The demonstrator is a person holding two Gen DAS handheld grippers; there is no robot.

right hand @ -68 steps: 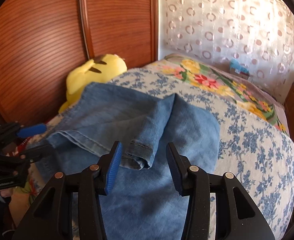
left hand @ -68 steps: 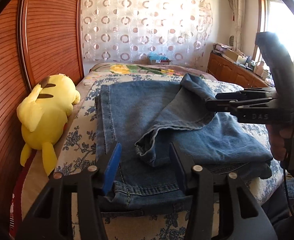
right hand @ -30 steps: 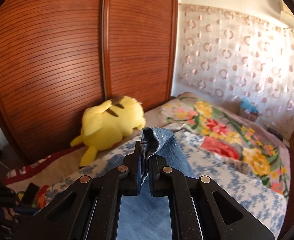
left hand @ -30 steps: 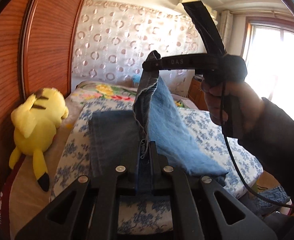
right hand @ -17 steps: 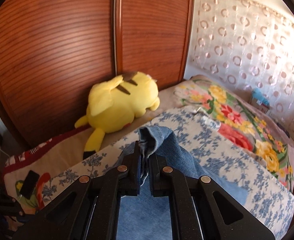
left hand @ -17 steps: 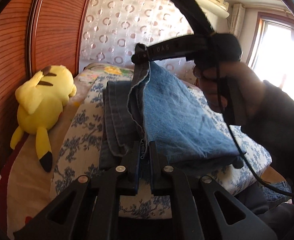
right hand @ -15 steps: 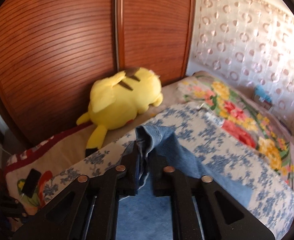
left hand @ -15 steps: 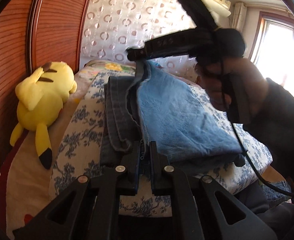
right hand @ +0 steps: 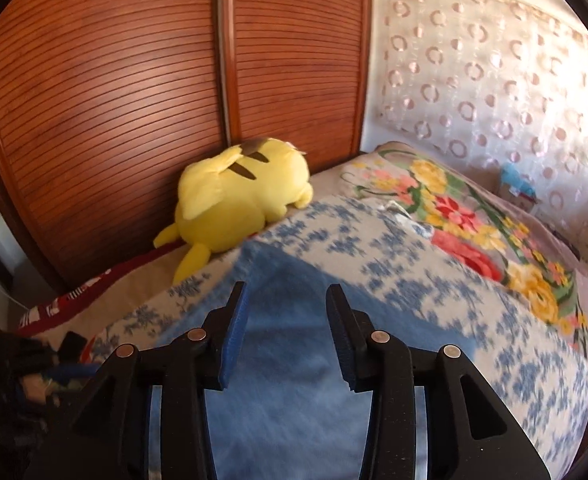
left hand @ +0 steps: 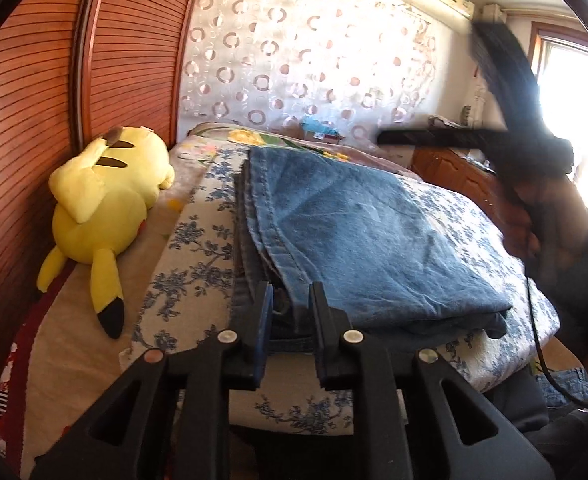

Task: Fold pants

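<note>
Pants point(left hand: 357, 236): blue jeans, folded into a flat stack on the bed's blue-flowered cover point(left hand: 190, 236), hem edges toward the wardrobe side.
Left tool point(left hand: 290, 320): jaws opening, narrow gap; near edge of the stack lies between the pads, no longer pinched.
Right tool point(right hand: 286, 320): jaws opening, moderately wide, above the denim; nothing held. View blurred.
Yellow plush toy point(left hand: 106, 200): lies beside the pants, against the wooden wardrobe doors point(right hand: 134, 80).

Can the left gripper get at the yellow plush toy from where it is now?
Probably yes. The left gripper sits at the jeans' near edge, and the yellow plush toy lies uncovered to its left with only bedding between.
</note>
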